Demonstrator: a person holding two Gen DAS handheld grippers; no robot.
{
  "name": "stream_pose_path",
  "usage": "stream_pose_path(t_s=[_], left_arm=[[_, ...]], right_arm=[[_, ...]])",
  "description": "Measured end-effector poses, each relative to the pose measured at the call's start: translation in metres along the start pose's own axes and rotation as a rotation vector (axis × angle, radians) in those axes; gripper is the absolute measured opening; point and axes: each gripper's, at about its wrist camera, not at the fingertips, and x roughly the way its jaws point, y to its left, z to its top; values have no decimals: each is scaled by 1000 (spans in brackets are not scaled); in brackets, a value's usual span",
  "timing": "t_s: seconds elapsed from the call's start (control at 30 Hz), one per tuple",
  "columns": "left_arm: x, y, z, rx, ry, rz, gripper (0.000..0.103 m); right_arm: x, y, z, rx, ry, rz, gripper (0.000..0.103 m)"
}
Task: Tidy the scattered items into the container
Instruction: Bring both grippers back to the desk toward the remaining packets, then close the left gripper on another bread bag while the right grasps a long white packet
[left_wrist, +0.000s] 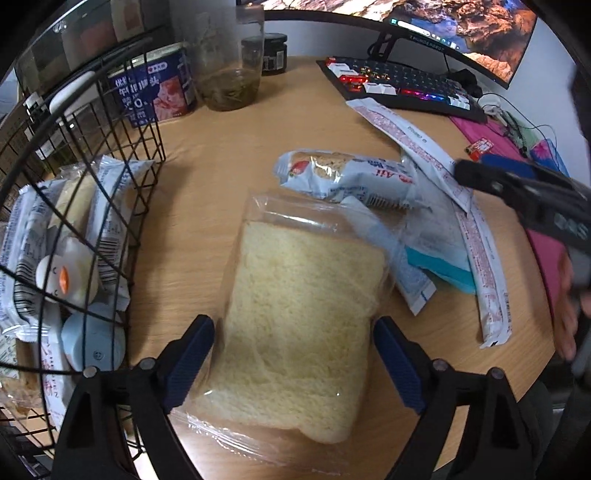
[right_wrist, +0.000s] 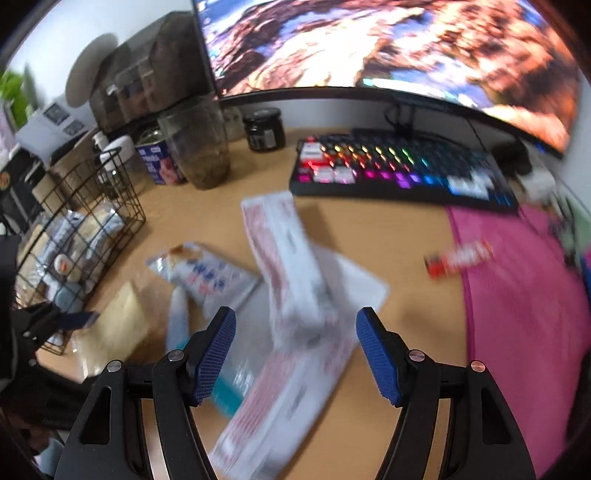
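While astride the bagged bread (left_wrist: 299, 317), left gripper (left_wrist: 295, 363), jaws apart.

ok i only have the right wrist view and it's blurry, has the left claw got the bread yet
observer: not yet. the left claw is open, one finger on each side of the bagged bread slice
operator: what's already in the basket
observer: the wire basket holds white snack packets and an egg-shaped toy with an orange beak
operator: what's the packet past the bread
observer: a snack packet with a strawberry printed on one end
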Motion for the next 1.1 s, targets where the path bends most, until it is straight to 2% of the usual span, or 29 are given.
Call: stream_pose_path(t_s=[0.23,0.33,0.57,0.77,0.83,0.9,0.97,1.1], left_arm=[[3,3,7,-22,23,-16,90],[5,-3,10,8,33,-18,90],[15,-8,14,37,21,39,95],[18,-5,17,34,5,34,97],[18,-5,17,39,-7,34,95],[15,-4,17,32,-12,38,83],[12,-1,18,23,-6,28,79],[8,5,18,-1,-6,-21,76]], right_arm=[[31,3,16,-108,49,-1,69],[32,2,17,-101,39,8,69],[32,2,19,-94,28,31,69],[40,-1,21,-94,47,37,69],[42,-1,21,-96,49,42,69],[43,-1,21,-97,48,39,69],[44,-2,21,-91,50,43,69],[45,-3,23,-87,48,46,69]])
